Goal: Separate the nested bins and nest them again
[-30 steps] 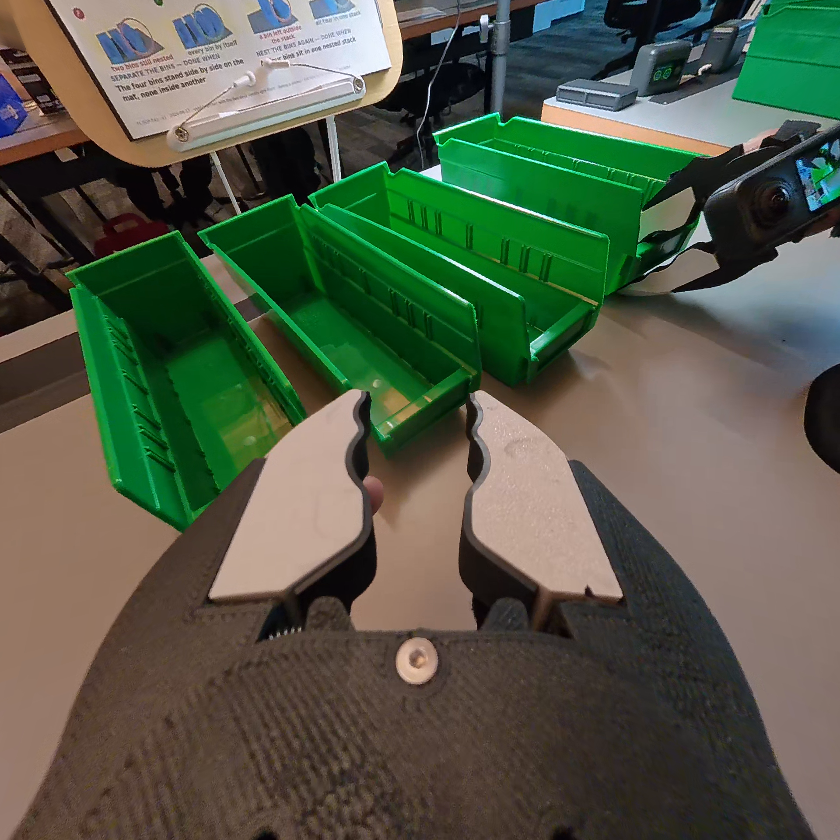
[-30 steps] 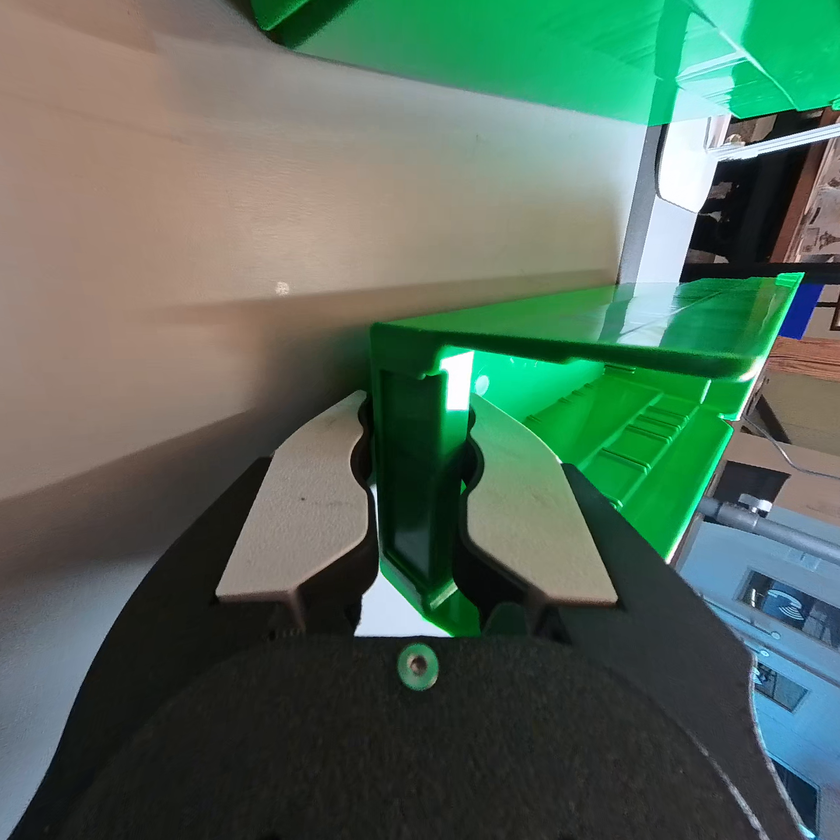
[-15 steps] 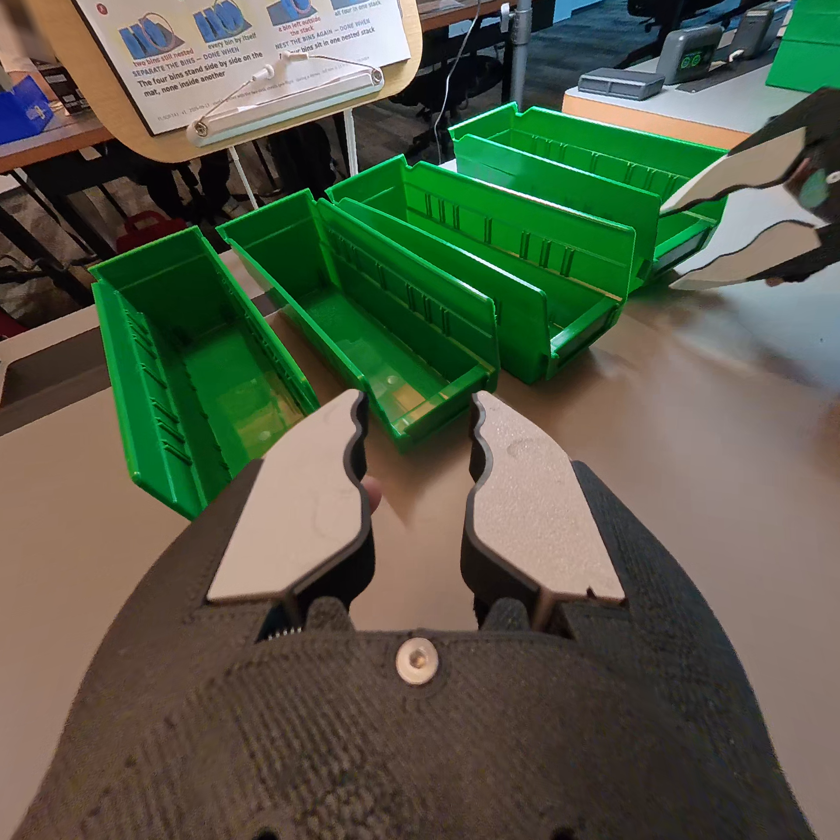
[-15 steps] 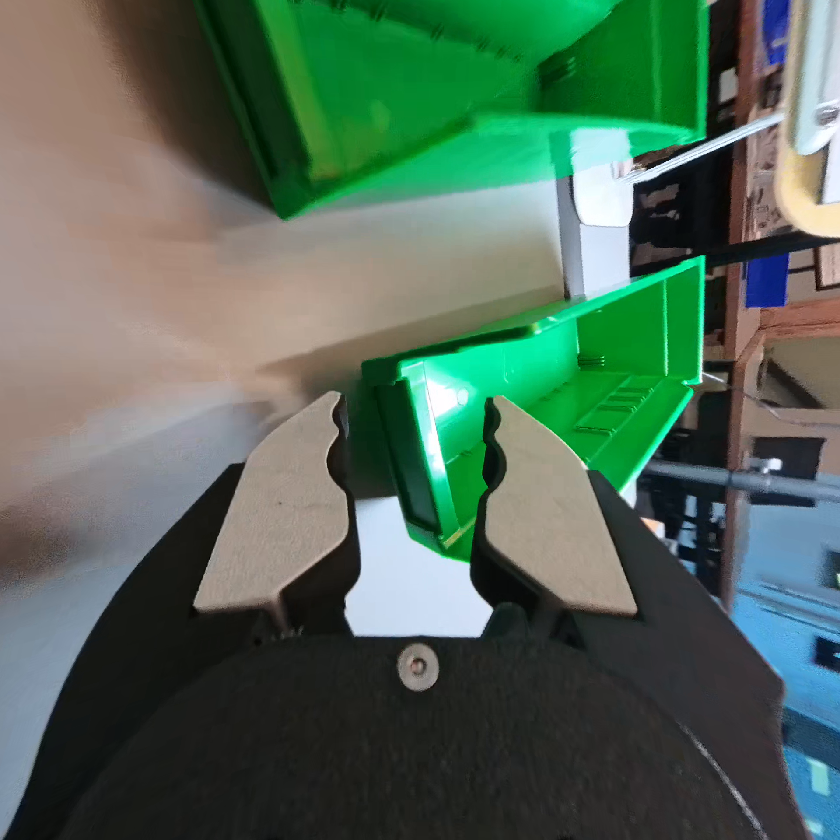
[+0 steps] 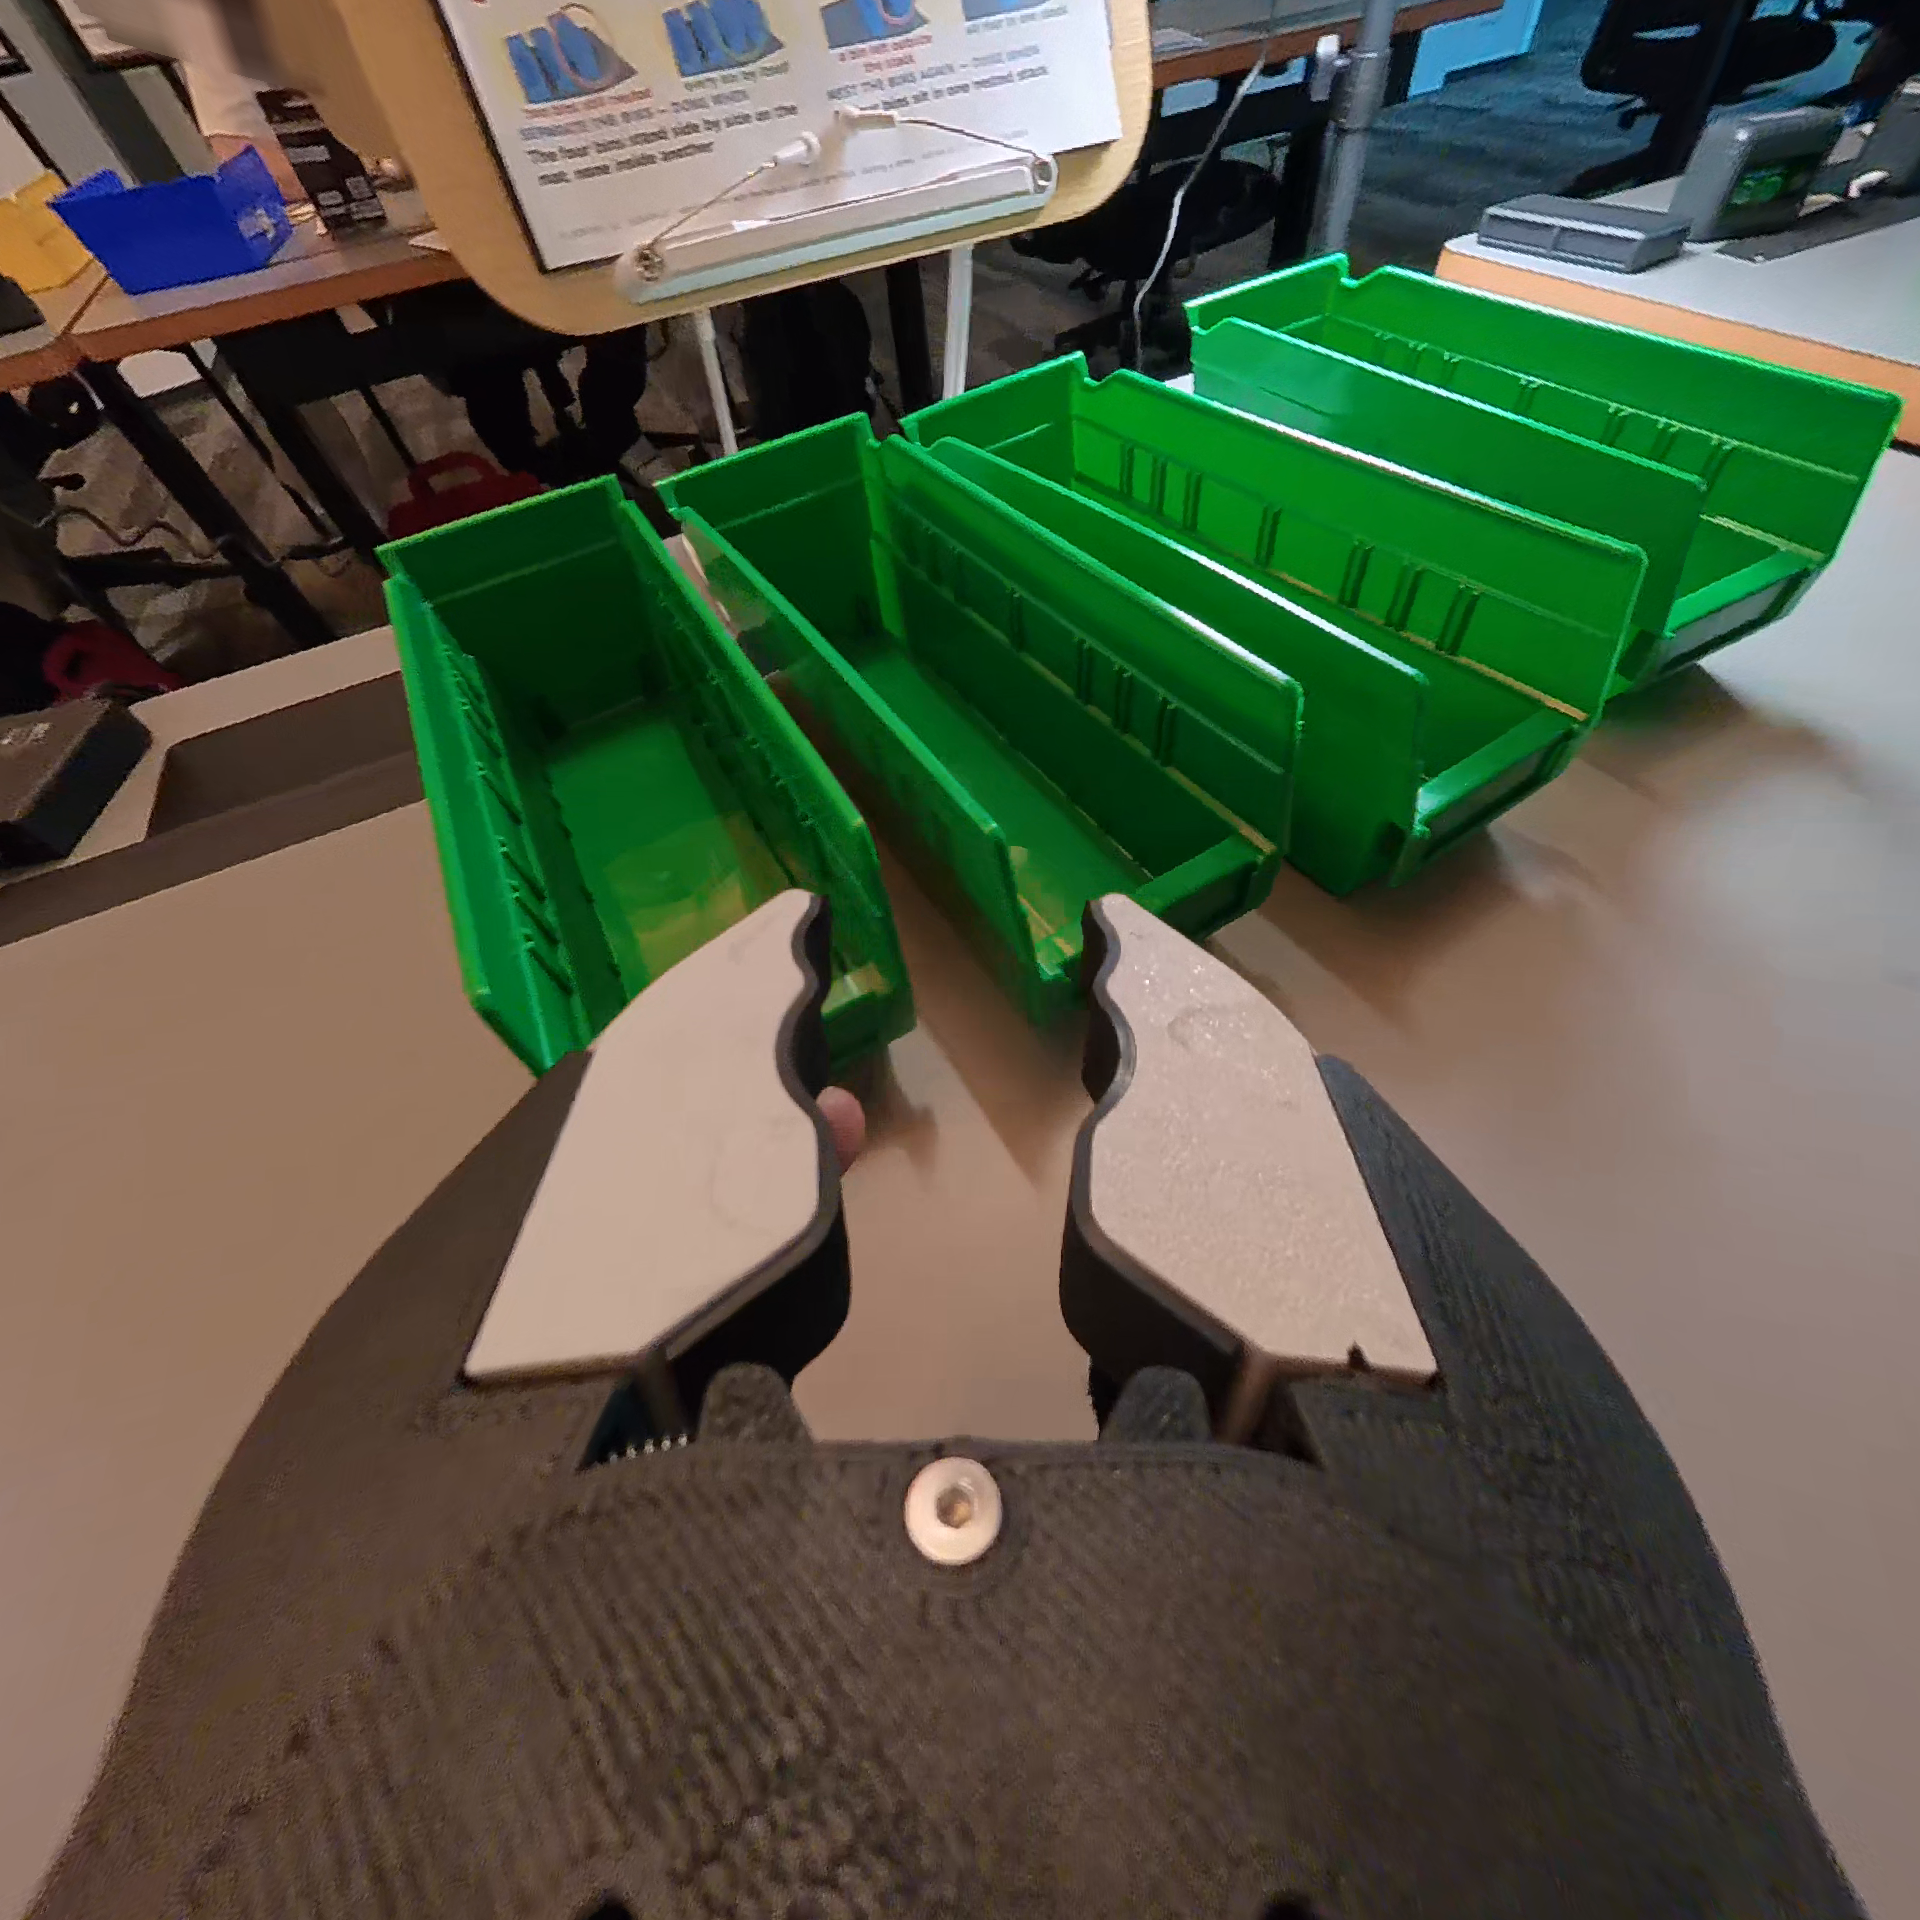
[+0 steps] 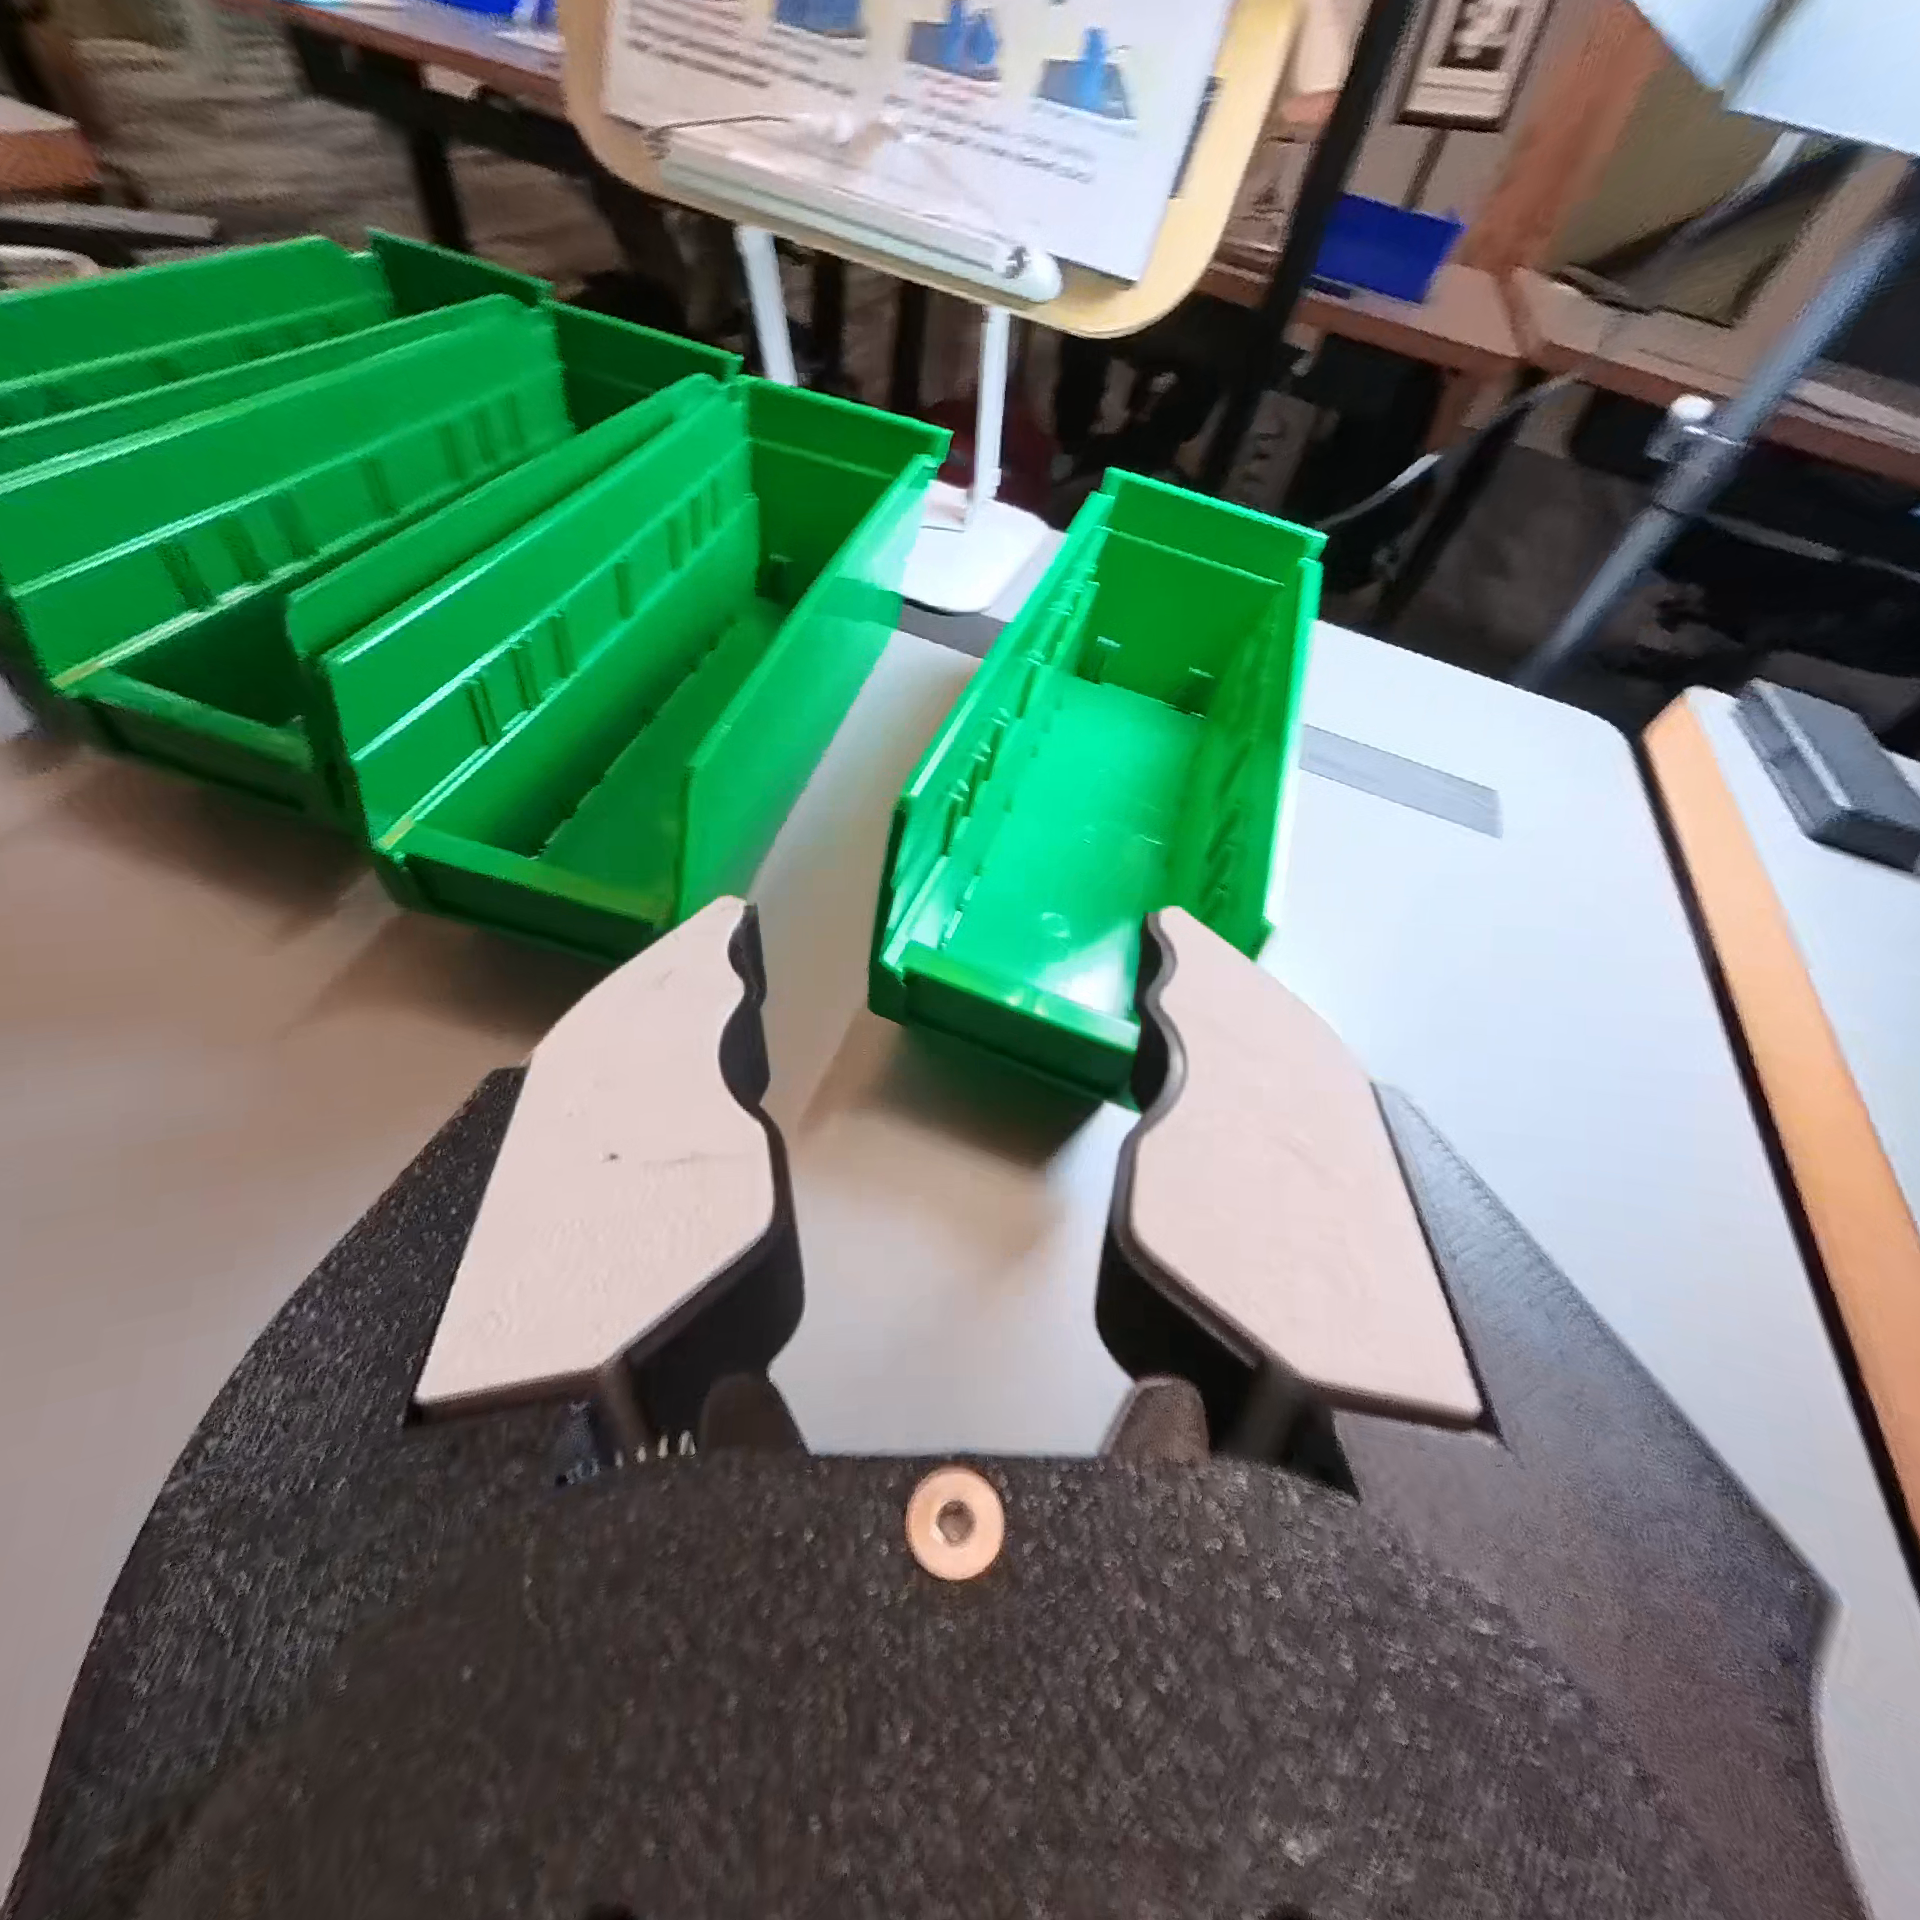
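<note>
Several green bins stand side by side, unnested, on the grey table (image 5: 1558, 1091). In the left wrist view they run from the nearest left bin (image 5: 623, 790) through a second (image 5: 987, 727) and a third (image 5: 1351, 623) to the far right bin (image 5: 1714, 468). My left gripper (image 5: 951, 935) is open and empty, just short of the two nearest bins' front ends. My right gripper (image 6: 945, 935) is open and empty, right before the front wall of the rightmost bin (image 6: 1101, 790), which stands a little apart from its neighbour (image 6: 623, 707).
A clipboard stand with an instruction sheet (image 5: 790, 125) rises behind the bins; its white base (image 6: 966, 561) sits between two bins. An orange-edged table (image 6: 1766, 1039) adjoins on the right. A blue bin (image 5: 177, 223) sits on a back table.
My right gripper let go of the bin's end wall, opened, drew back and turned upright. The bin now rests flat on the table. My left gripper stayed open, shifting slightly.
</note>
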A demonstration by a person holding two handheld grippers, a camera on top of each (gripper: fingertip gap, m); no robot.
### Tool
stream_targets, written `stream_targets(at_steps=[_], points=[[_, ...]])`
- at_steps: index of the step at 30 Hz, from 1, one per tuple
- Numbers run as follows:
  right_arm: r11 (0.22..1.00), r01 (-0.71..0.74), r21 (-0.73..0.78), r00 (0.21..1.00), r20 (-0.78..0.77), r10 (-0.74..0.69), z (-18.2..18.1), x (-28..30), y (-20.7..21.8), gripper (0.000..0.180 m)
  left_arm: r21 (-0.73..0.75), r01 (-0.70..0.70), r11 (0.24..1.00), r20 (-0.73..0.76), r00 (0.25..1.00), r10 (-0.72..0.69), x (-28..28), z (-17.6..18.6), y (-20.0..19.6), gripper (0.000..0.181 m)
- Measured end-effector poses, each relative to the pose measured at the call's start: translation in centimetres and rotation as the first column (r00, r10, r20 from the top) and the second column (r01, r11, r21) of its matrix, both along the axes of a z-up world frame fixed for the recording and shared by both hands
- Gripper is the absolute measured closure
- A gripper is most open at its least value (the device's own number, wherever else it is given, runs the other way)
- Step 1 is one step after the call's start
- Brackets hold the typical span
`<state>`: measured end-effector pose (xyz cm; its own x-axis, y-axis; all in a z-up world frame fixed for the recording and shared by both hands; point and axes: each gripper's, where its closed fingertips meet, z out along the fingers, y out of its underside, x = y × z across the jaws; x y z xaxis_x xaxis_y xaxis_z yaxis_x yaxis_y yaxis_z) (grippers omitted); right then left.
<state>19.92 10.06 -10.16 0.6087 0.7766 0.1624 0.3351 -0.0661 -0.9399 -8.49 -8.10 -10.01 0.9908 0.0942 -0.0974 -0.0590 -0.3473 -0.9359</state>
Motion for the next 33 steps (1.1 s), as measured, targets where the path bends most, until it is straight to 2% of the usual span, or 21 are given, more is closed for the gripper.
stream_targets(at_steps=[4, 12, 20, 33], points=[[0.994, 0.101, -0.029, 0.994, -0.033, -0.102, -0.4, 2.1, -0.3, 0.104, 0.017, -0.066, 0.998, 0.016, 0.998, 0.066, -2.2, -0.2, -0.7, 0.132], [0.988, 0.153, -0.027, 0.987, -0.051, -0.155, -2.6, 3.6, 0.0, 0.097, 0.010, -0.139, 0.990, 0.035, 0.990, 0.139, -6.4, -1.5, -2.8, 0.119], [0.981, 0.194, -0.008, 0.980, -0.050, -0.194, -4.2, 4.2, 1.2, 0.097, -0.002, -0.211, 0.977, 0.075, 0.975, 0.211, -10.4, -4.2, -5.4, 0.118], [0.988, 0.152, 0.017, 0.987, -0.050, -0.151, -4.8, 3.4, 1.1, 0.096, 0.035, -0.187, 0.982, 0.037, 0.982, 0.186, -9.7, -4.7, -4.7, 0.120]])
